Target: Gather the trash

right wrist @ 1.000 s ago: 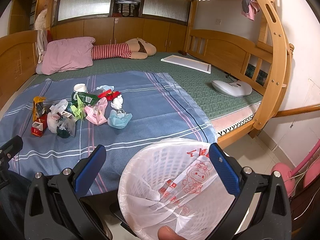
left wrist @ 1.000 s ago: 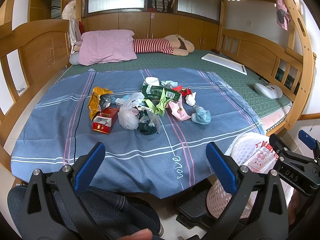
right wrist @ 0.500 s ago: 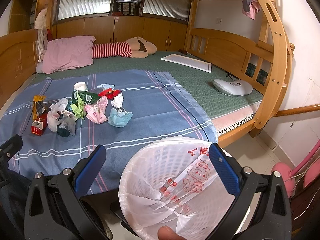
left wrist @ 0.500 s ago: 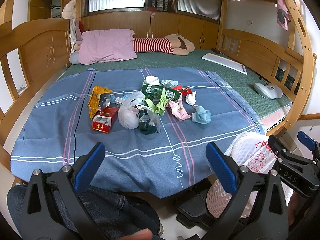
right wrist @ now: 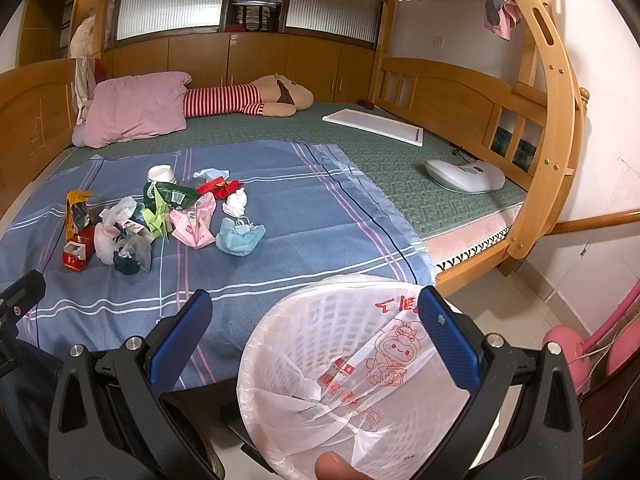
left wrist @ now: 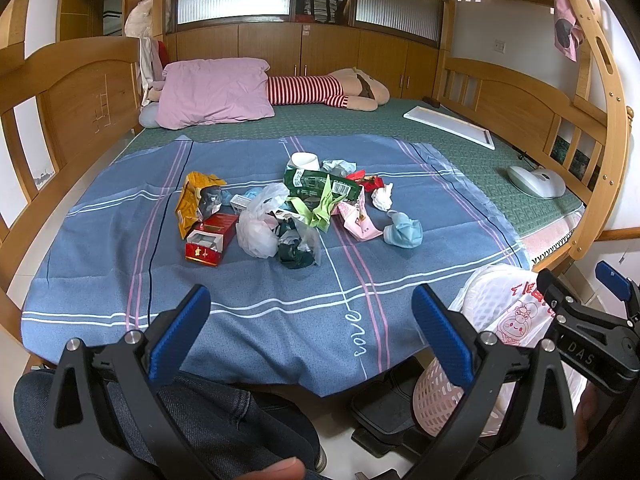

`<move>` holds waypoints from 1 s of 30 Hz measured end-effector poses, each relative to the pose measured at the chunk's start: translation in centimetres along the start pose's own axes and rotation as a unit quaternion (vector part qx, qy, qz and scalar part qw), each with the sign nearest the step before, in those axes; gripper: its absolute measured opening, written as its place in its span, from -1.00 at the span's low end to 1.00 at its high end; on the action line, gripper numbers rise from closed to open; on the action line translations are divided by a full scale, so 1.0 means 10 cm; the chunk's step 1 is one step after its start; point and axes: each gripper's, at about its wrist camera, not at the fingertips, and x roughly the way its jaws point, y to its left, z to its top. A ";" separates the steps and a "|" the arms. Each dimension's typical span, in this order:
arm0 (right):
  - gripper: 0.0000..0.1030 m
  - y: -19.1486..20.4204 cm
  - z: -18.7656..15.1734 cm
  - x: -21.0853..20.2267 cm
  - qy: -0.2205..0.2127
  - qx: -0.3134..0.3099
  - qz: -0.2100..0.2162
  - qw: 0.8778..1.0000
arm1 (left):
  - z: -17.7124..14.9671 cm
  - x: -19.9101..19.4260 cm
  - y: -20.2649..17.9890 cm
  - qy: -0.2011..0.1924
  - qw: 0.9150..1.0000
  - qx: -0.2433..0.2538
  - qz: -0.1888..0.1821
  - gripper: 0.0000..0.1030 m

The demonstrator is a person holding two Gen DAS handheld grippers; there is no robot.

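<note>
Bin point(right wrist: 360, 380) beside bed edge point(right wrist: 472, 264), fingers point(right wrist: 182, 336) apart.

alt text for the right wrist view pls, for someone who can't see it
The open right gripper hovers over a white lined trash basket on the floor beside a wooden bunk bed. On the bed's blue striped sheet lies a pile of trash: a red carton, crumpled plastic bags, a blue face mask and wrappers.

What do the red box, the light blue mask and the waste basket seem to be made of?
Red box: probably printed cardboard, with flat faces and sharp folded edges. Light blue mask: apparently soft nonwoven fabric, crumpled, matte, with thin loops. Waste basket: likely moulded plastic lattice, pale pink, lined with a thin translucent printed plastic bag.
</note>
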 end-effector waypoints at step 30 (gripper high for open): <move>0.94 -0.02 0.15 0.11 0.003 0.006 0.003 1.000 | 0.07 0.25 0.17 0.005 0.999 -0.020 0.030 0.94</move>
